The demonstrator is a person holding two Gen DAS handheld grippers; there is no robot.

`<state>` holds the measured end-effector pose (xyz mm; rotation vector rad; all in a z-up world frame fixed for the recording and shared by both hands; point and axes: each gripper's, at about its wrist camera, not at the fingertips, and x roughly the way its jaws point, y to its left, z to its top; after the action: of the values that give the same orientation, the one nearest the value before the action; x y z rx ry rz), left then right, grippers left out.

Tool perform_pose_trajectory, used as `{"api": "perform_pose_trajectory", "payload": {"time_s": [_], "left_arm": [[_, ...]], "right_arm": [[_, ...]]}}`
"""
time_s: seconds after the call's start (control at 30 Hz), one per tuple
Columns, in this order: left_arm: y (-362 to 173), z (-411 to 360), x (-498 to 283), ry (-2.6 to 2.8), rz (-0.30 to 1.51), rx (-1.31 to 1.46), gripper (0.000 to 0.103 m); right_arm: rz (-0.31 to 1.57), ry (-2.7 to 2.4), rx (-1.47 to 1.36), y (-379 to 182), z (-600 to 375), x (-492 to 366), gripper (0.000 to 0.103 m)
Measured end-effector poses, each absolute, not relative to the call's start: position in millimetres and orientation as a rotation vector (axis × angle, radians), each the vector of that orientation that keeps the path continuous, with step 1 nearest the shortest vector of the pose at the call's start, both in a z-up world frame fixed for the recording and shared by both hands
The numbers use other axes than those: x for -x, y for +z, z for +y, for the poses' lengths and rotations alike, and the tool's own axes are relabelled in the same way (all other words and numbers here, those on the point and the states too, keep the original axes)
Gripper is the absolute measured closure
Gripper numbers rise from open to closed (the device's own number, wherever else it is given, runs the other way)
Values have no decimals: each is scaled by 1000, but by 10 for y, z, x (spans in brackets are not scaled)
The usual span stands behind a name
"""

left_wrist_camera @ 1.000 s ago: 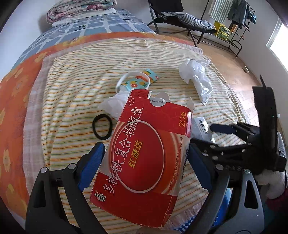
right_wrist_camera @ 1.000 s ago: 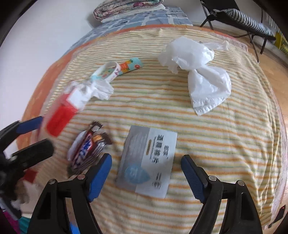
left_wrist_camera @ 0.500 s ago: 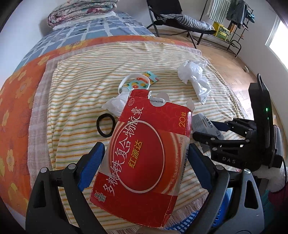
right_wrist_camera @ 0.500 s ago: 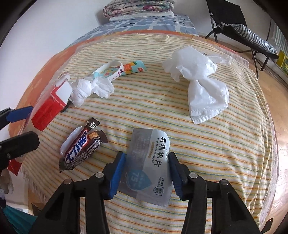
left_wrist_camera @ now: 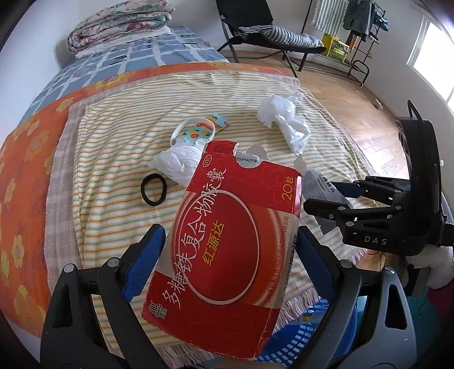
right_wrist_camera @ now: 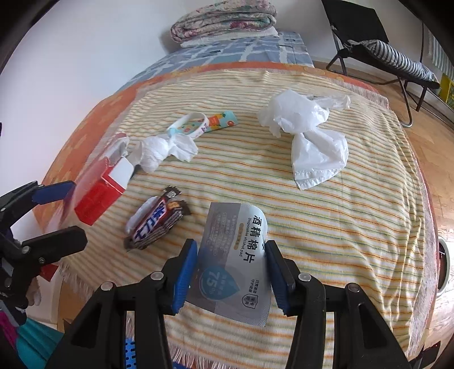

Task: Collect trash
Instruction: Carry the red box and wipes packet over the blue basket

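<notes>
My left gripper [left_wrist_camera: 227, 249] is shut on a red medicine box [left_wrist_camera: 229, 241] with a torn top, held above the near edge of the striped blanket [left_wrist_camera: 113, 159]. The box shows at the left of the right wrist view [right_wrist_camera: 102, 184]. My right gripper [right_wrist_camera: 231, 269] is shut on a grey alcohol pad packet [right_wrist_camera: 235, 264], lifted off the blanket [right_wrist_camera: 354, 221]; the packet also peeks out in the left wrist view [left_wrist_camera: 320, 184]. On the blanket lie a chocolate bar wrapper [right_wrist_camera: 156, 218], a crumpled tissue [right_wrist_camera: 161, 150], a white plastic bag [right_wrist_camera: 309, 139] and a fruit-print strip with a band [right_wrist_camera: 204, 125].
A black hair tie [left_wrist_camera: 153, 189] lies on the blanket left of the box. A blue basket [left_wrist_camera: 309, 337] sits below the bed's near edge. A folded quilt [right_wrist_camera: 224, 17] lies at the far end of the bed. A black folding chair [right_wrist_camera: 377, 45] stands on the wooden floor beyond.
My right gripper closed on the alcohol pad packet and lifted it off the blanket. My left gripper kept hold of the red box and drew back slightly.
</notes>
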<state>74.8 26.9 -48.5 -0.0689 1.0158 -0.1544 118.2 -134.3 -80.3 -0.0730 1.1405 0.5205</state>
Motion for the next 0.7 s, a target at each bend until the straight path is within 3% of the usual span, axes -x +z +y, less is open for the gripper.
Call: {"api": "perform_pose_trajectory", "payload": {"time_s": [0.7], "left_arm": [[-452, -86, -104, -215, 996, 16, 9]], "right_arm": [[1092, 577, 92, -545, -1555, -601, 52]]}}
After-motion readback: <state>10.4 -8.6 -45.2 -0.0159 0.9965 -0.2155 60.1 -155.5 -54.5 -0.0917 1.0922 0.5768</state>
